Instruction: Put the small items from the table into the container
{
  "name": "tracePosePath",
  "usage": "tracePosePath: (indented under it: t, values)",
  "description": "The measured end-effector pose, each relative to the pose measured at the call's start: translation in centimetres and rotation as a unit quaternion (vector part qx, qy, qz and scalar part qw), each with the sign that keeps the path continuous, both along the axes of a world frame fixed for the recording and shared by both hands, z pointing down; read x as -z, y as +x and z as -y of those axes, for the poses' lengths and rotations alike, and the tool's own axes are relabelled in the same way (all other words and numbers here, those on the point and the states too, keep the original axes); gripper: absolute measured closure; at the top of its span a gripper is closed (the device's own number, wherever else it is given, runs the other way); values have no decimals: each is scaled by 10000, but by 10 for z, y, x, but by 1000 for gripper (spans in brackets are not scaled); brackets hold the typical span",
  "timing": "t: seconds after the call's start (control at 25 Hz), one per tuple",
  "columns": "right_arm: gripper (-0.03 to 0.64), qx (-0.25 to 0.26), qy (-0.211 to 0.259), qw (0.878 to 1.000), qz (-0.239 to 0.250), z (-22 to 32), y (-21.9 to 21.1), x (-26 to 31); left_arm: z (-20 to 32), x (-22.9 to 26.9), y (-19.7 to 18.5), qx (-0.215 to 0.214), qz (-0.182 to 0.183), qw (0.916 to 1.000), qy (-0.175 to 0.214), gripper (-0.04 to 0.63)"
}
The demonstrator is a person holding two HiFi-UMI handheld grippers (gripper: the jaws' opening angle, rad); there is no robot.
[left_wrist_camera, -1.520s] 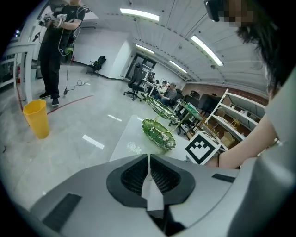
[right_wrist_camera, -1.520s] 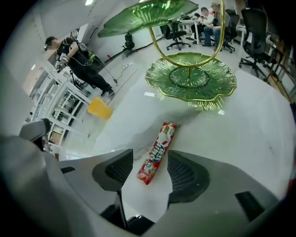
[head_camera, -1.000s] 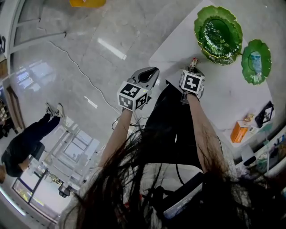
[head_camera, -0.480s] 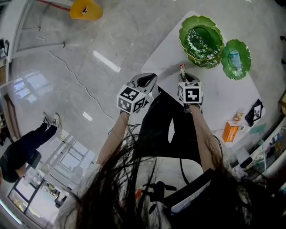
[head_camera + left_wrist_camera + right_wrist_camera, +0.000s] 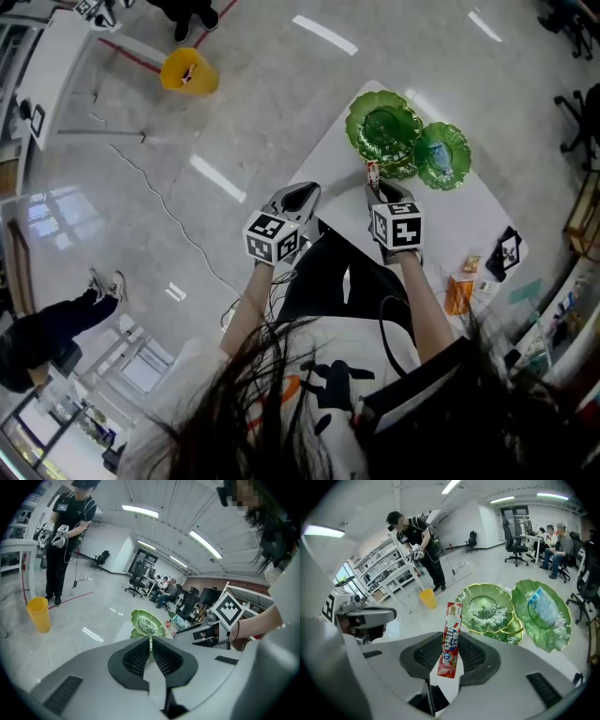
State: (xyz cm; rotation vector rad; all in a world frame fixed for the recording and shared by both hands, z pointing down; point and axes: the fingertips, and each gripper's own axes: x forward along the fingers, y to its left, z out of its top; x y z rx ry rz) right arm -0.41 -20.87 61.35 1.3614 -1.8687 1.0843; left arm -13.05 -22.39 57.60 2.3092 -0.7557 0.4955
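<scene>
**Candy stick clamped in our right gripper**

We hold it upright between the pads, above the white table and near the green bowl (a green dish touches that bowl). Our left gripper has its jaws together, with nothing between them.

Lift noted since a second ago. The right gripper was then low at the near edge of the table with the candy stick at its tips. It now holds the stick clamped upright between its jaws, raised clear of the surface before the green dishes. The left gripper has risen alongside. In the head view the table and dishes now appear smaller and farther below. A yellow bucket and a bystander's feet have come into view at the top.
</scene>
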Motion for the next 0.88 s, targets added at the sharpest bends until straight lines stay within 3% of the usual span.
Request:
tracePosePath:
  t: [0.32, 0.6, 0.76, 0.88]
  values:
    - [503, -130, 577, 9978, -307, 66, 38, 49, 3, 20, 1, -113, 31, 9999, 53, 584]
    - [503, 294, 390, 9965, -673, 128, 57, 41, 11, 27, -12, 31, 103, 9999, 35, 584]
    - [502, 940, 45, 9911, -941, 150, 56, 22, 15, 26, -18, 140, 134, 9998, 36, 584]
    - [502, 1795, -220, 9745, -1326, 154, 53, 7, 14, 27, -19, 236, 122, 9996, 29, 584]
